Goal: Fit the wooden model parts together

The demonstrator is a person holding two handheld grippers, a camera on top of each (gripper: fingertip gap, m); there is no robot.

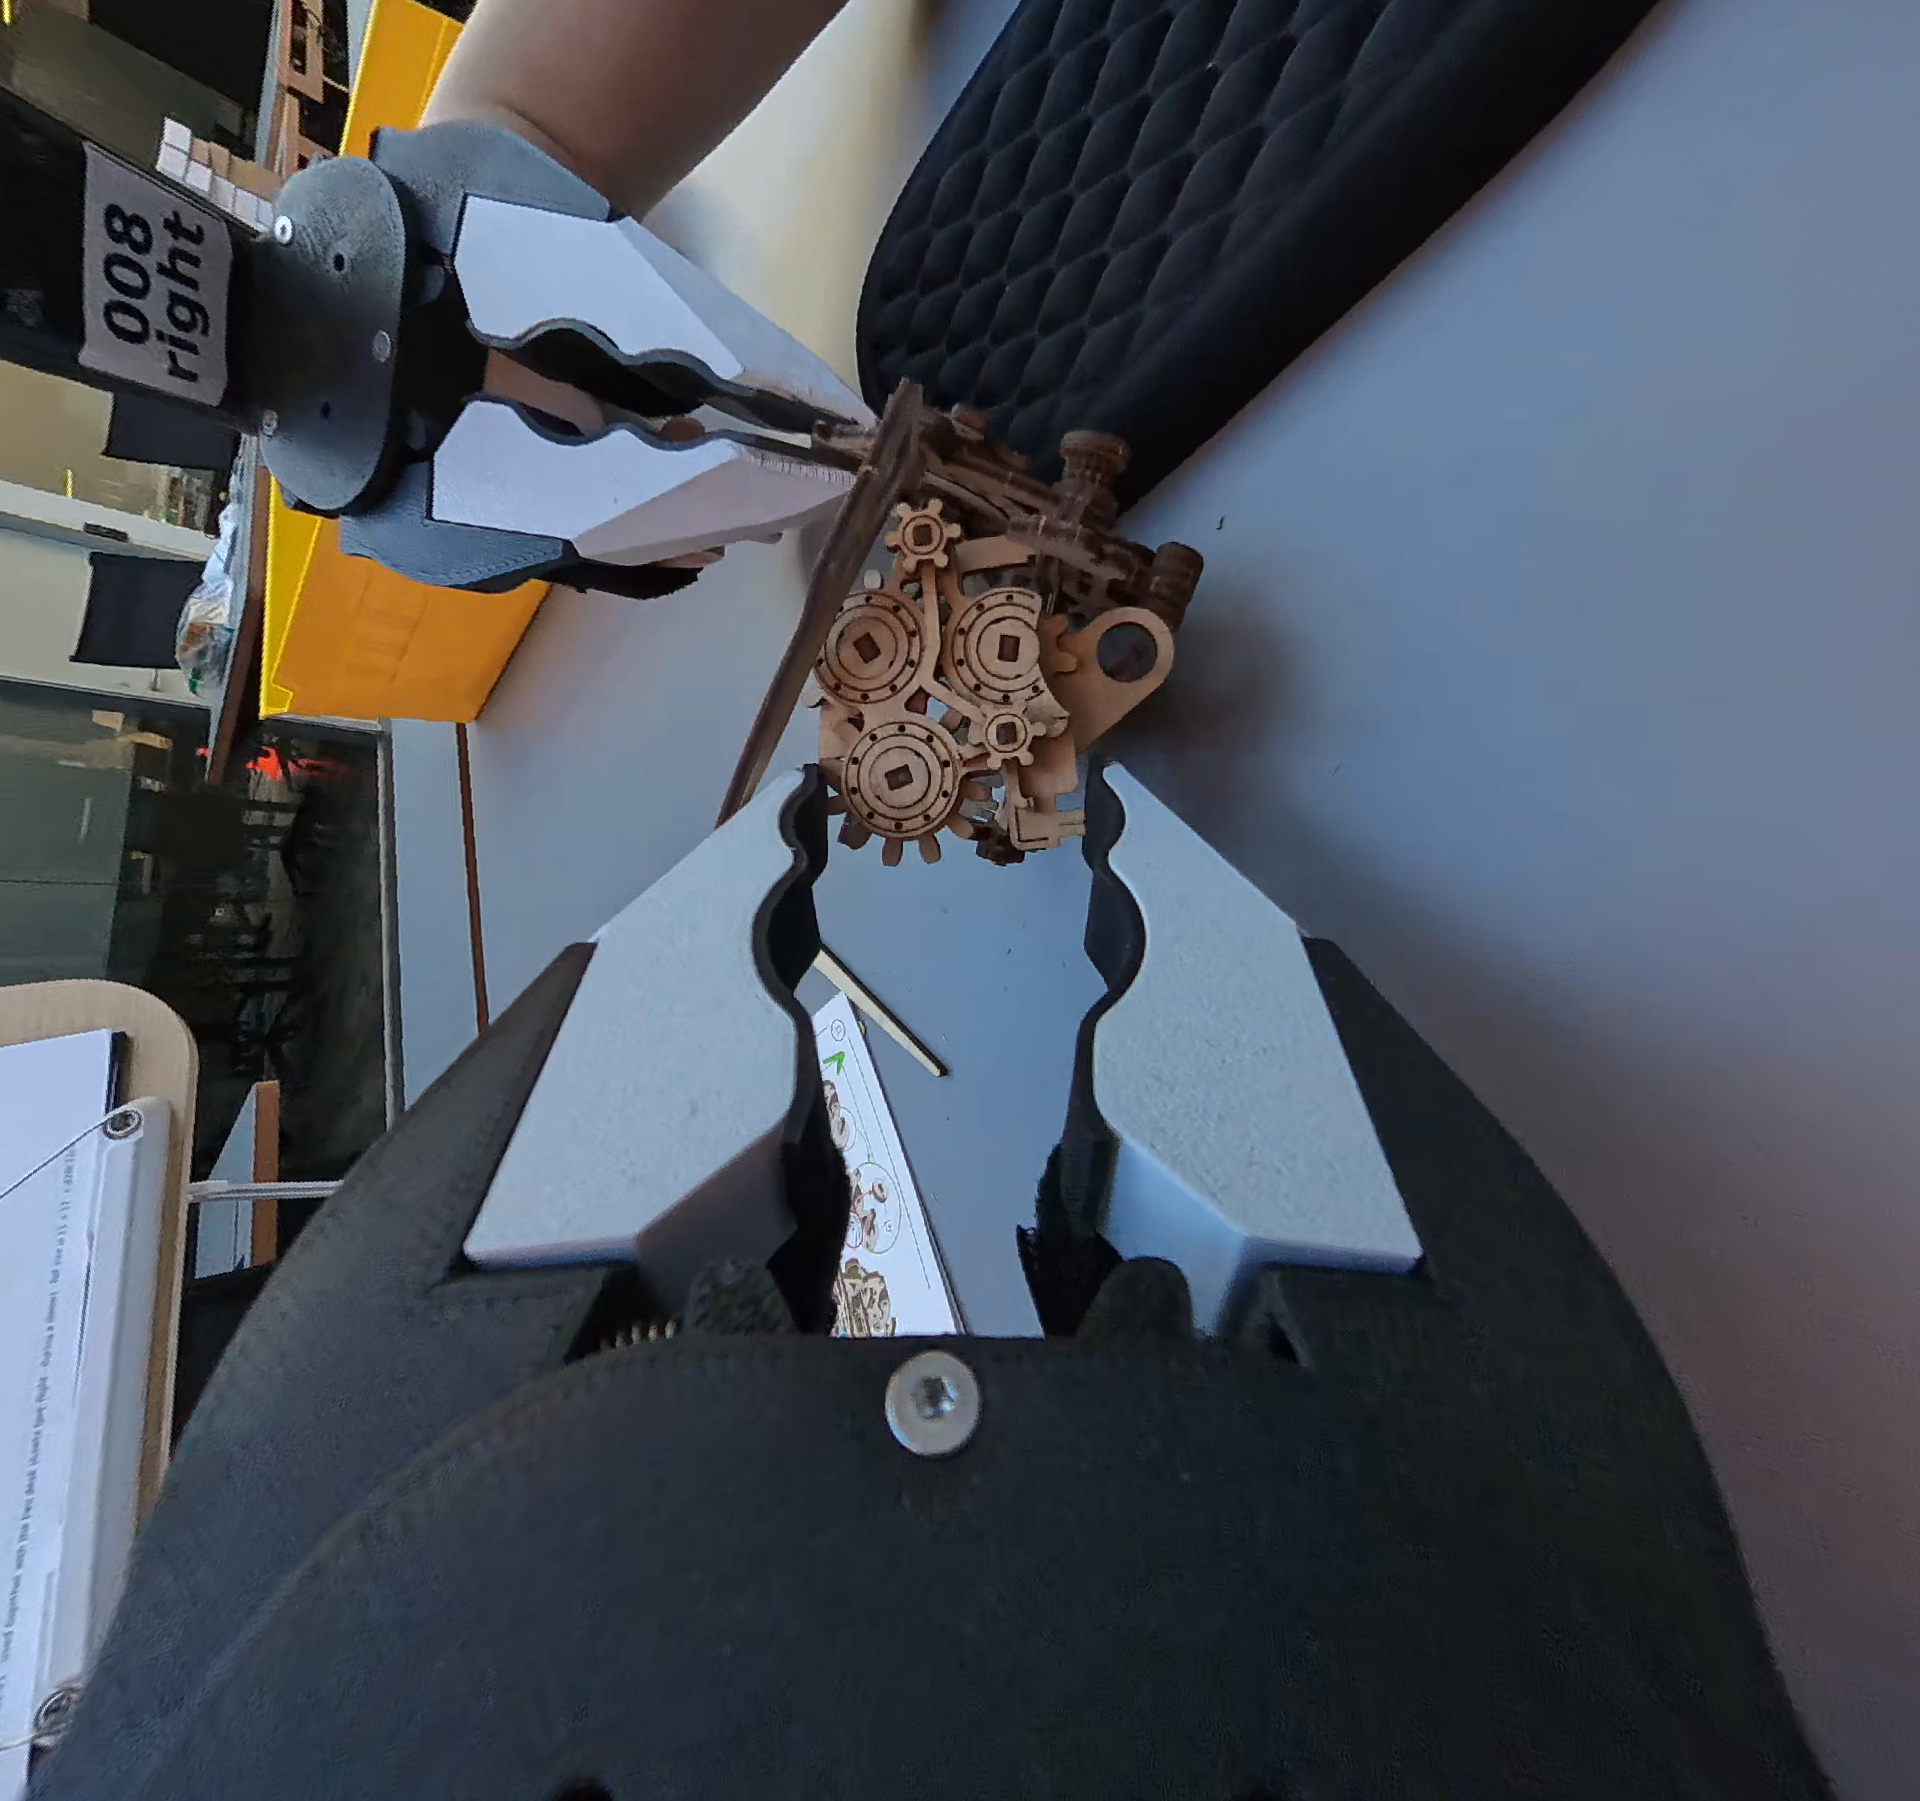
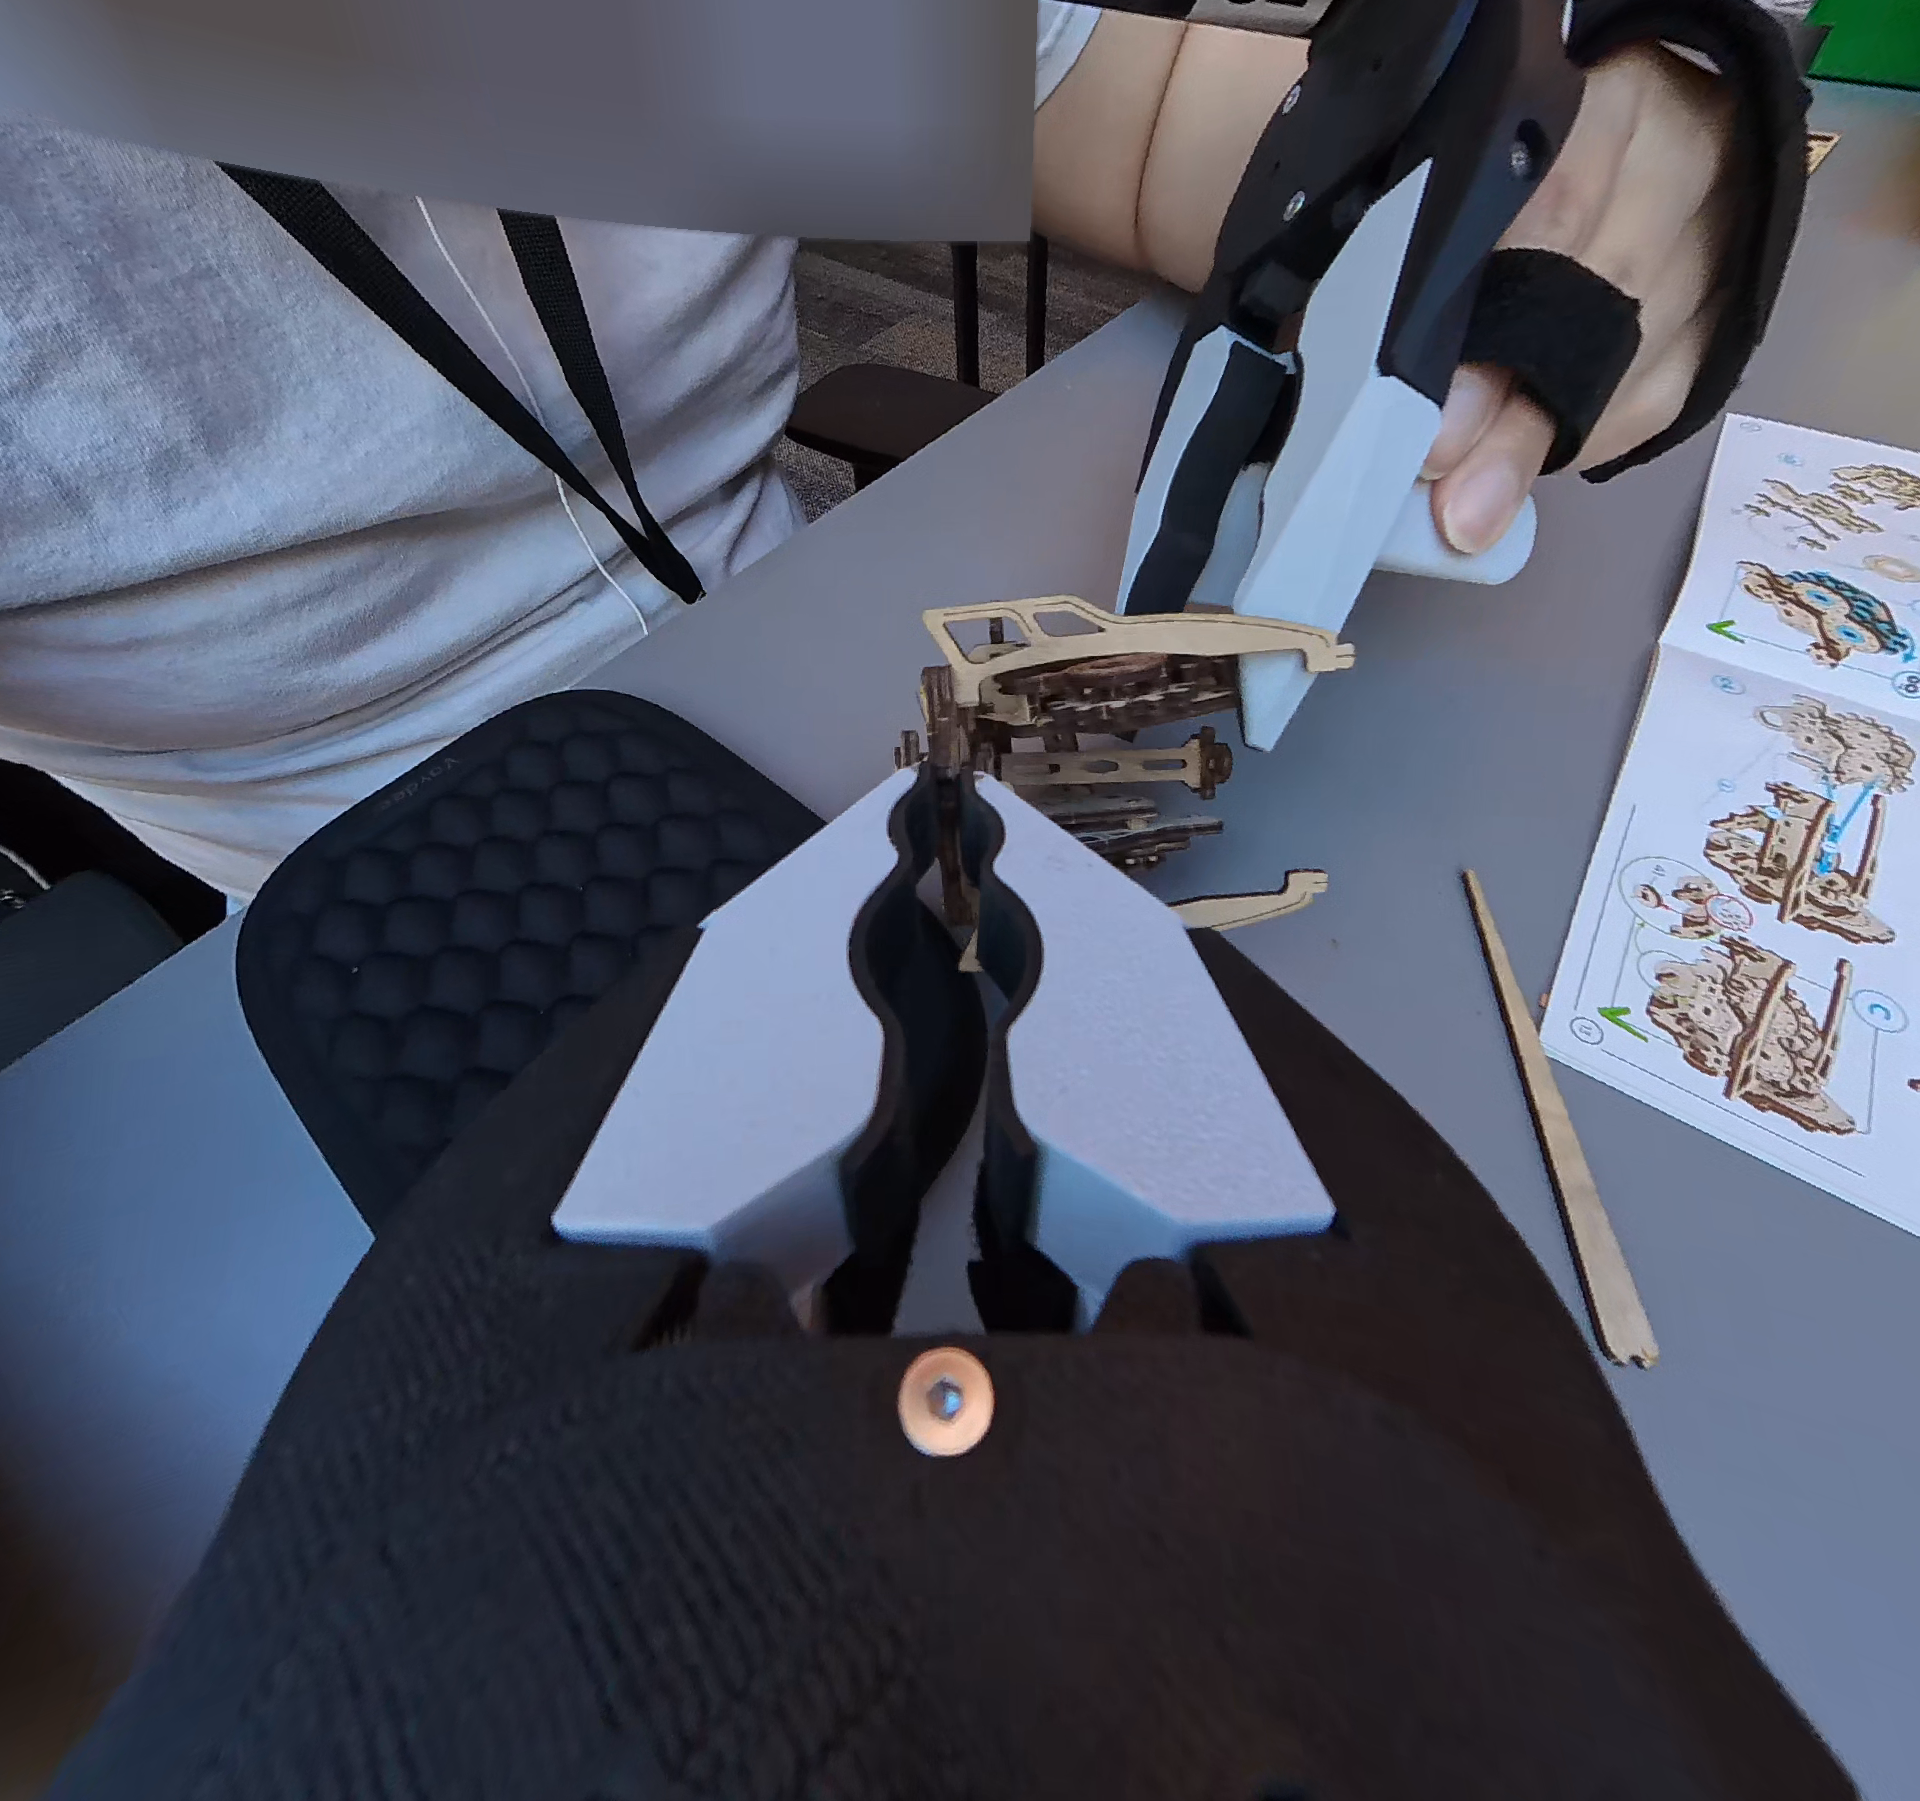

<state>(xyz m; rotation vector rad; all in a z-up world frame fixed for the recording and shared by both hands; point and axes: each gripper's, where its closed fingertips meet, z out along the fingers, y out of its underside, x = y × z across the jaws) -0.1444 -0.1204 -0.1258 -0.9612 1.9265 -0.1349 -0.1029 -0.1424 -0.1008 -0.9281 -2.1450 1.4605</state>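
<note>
Wooden model gripped between two tools above the tabletop (image 2: 1403, 816).
Right tool (image 2: 943, 777) pinches the model (image 1: 977, 650) at a dark edge piece; left tool (image 1: 951, 795) is spread around its gear side (a mat (image 2: 499, 878) lies beside).

A wooden model (image 2: 1081, 743) stood on a table (image 2: 1351, 816), just beside the edge of a mat (image 2: 499, 878) that lay between it and a seated person (image 2: 312, 463). The right gripper (image 2: 943, 783) met the model's near end; the left gripper (image 1: 951, 795) straddled its far side from above. A thin wooden stick (image 2: 1548, 1117) lay to the right of the model, and an instruction sheet (image 2: 1766, 816) lay beyond the stick.
</note>
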